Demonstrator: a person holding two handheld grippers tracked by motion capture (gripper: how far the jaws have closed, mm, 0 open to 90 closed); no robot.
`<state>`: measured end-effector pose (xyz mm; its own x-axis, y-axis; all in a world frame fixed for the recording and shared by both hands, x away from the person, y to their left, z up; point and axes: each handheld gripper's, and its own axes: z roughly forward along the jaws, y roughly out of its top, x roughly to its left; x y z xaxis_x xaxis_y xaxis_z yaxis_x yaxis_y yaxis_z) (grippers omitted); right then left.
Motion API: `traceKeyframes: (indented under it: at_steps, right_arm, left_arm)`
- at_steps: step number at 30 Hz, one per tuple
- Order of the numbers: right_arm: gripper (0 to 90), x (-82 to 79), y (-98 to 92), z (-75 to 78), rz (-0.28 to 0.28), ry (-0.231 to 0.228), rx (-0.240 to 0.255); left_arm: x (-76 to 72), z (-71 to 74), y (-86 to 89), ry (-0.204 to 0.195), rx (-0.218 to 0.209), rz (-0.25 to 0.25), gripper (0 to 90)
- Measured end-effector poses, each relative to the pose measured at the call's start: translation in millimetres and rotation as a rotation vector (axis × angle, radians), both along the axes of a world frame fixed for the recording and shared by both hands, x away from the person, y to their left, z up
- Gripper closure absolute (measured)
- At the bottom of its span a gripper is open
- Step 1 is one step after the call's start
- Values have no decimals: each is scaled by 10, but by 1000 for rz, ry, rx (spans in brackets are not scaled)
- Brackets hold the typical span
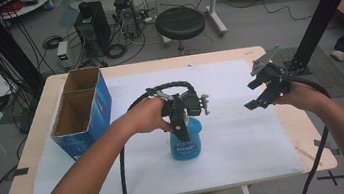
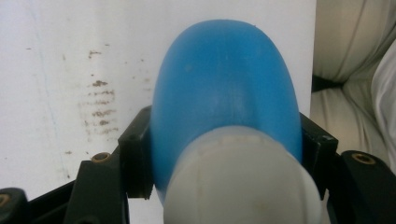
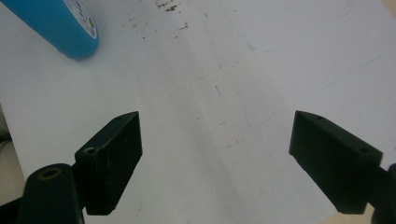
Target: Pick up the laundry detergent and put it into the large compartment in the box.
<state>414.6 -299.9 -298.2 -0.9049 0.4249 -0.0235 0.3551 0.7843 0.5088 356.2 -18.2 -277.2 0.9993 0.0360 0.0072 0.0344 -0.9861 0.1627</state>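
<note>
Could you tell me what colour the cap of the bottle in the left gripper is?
White, on the blue bottle; its cap shows best in the left gripper view.

High view: dim, even overhead light, soft faint shadows, mild wide-angle bend at edges. Left gripper view: blue bottle (image 2: 224, 88) too close, soft focus, white cap (image 2: 243, 182) blurred. Right gripper view: white sheet (image 3: 224, 70) bright, slightly washed out; jaws sharp, dark.

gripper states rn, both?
Left hand-held gripper: closed on the blue bottle.
Right hand-held gripper: open, nothing between the jaws.
</note>
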Motion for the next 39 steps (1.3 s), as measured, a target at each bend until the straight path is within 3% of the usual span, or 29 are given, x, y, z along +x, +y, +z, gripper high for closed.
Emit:
traceKeyframes:
  at_steps: [8,13,19,39]
  right_arm:
    - [170,-5,7,8,0,3,-3]
    - [170,-11,18,23,6,-2,-4]
    - [170,-21,21,26,7,-3,-2]
    - [169,-18,61,29,26,-7,2]
  left_arm:
    - [19,284,118,2,-45,166,379]
    - [19,439,166,-7,-40,239,379]
    - [62,617,248,-5,-66,383,379]
    - [289,1160,675,-26,-74,817,379]
